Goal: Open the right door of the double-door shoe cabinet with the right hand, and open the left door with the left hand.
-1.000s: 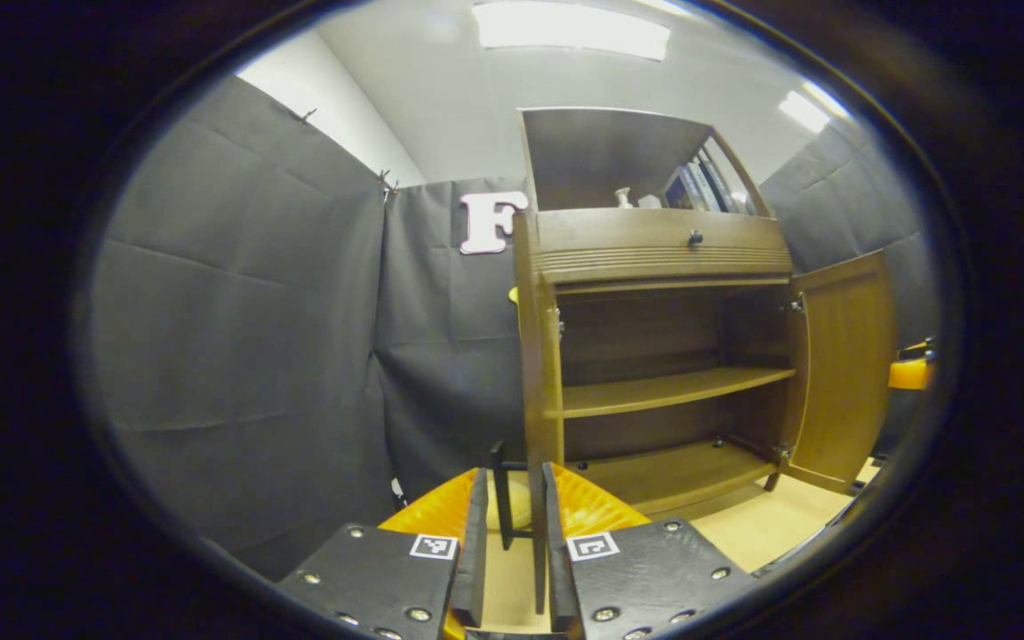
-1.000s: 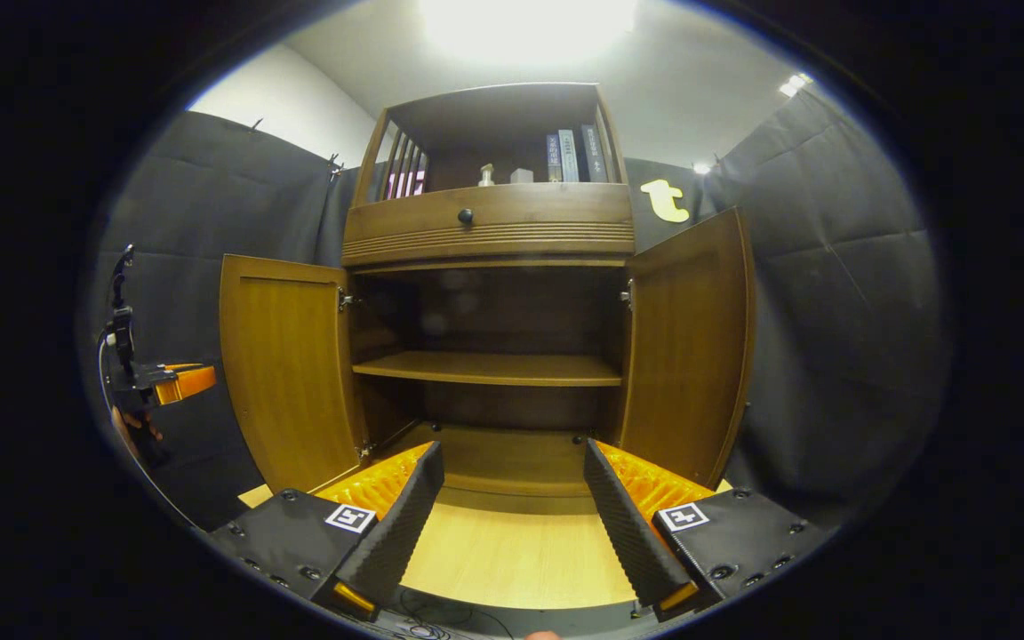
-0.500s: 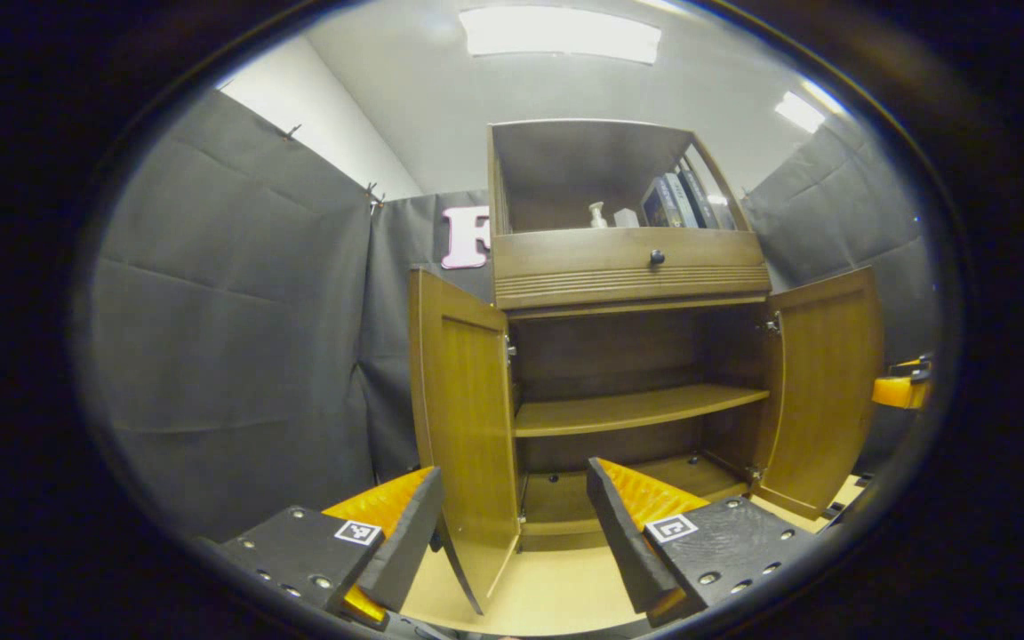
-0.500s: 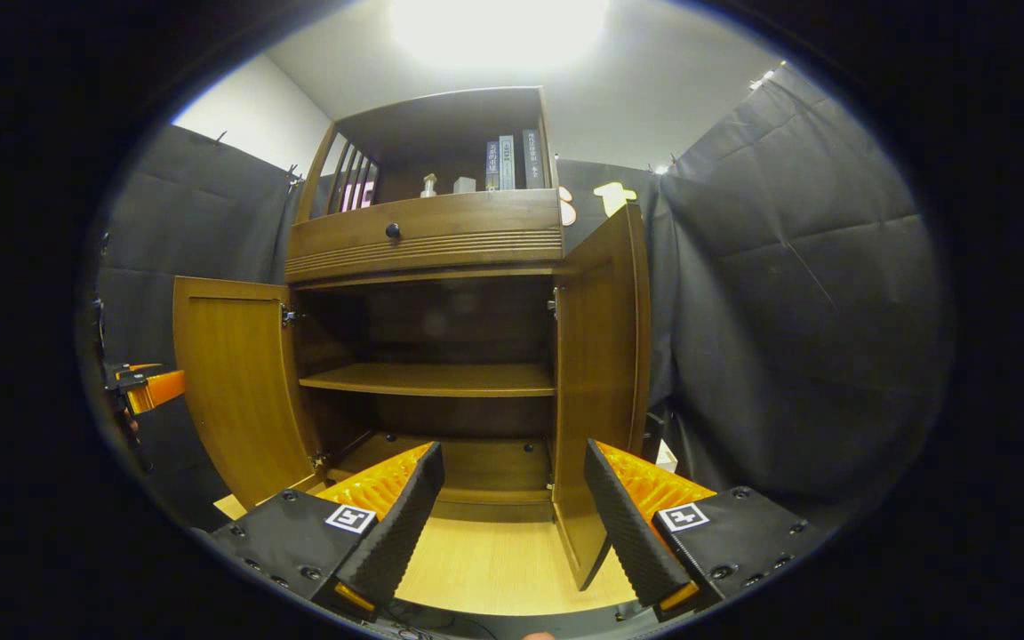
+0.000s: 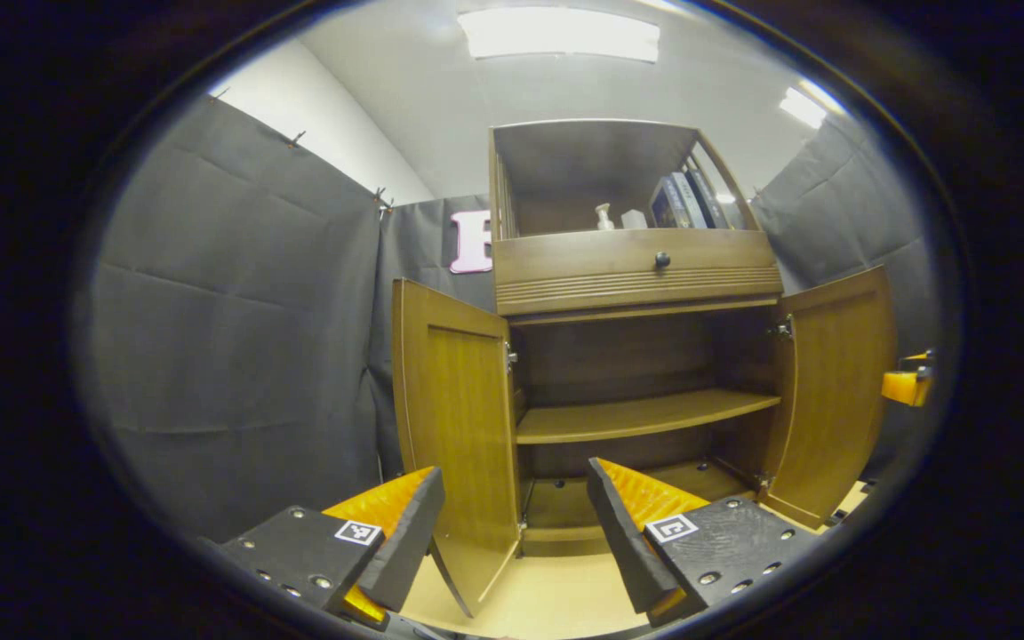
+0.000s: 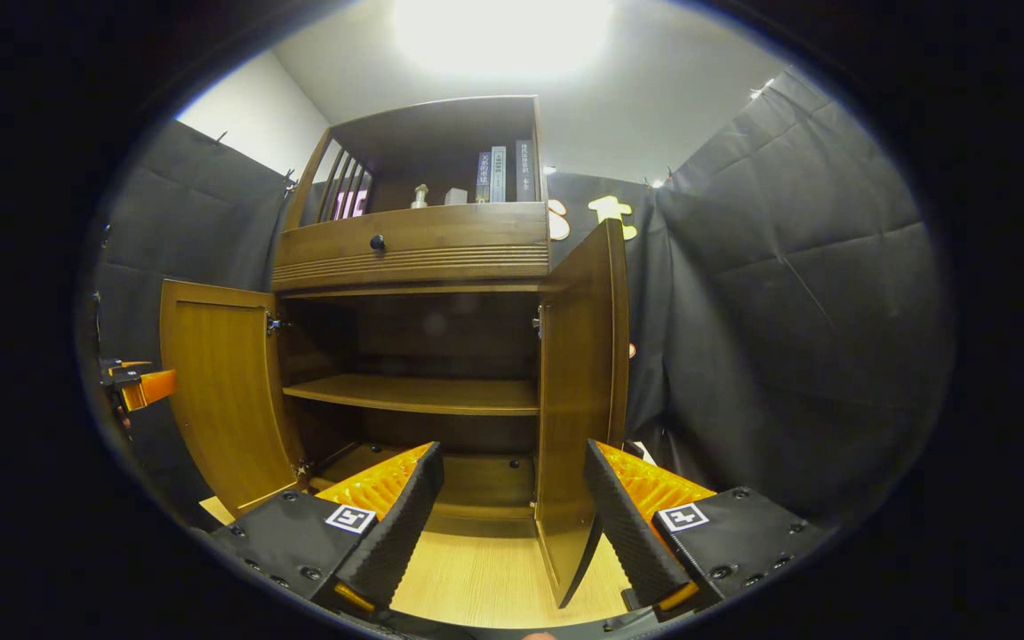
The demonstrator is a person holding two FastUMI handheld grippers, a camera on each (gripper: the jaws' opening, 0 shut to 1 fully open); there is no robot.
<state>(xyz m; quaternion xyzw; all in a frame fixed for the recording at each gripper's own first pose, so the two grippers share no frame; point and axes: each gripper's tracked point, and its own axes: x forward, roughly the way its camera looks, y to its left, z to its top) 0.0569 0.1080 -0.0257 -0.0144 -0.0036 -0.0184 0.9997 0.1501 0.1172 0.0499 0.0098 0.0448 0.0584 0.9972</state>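
Left gripper (image 5: 512, 533), bottom of frame: two wedge fingers with ribbed inner faces, on flat plates with round screws; each plate carries one small square black-and-white marker. Right gripper (image 6: 512, 524), bottom of frame: same build; a thin cable, possibly, below it.

Shoe cabinet (image 6: 414, 253) with both doors swung open; right gripper (image 6: 512, 524) spread wide, empty, in front of right door (image 6: 579, 391).

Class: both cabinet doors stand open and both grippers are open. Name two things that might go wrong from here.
1. The left door has its lower edge between the left gripper fingers; moving sideways may knock it.
2. The right door likewise stands between the right gripper fingers and may get bumped or swing shut.
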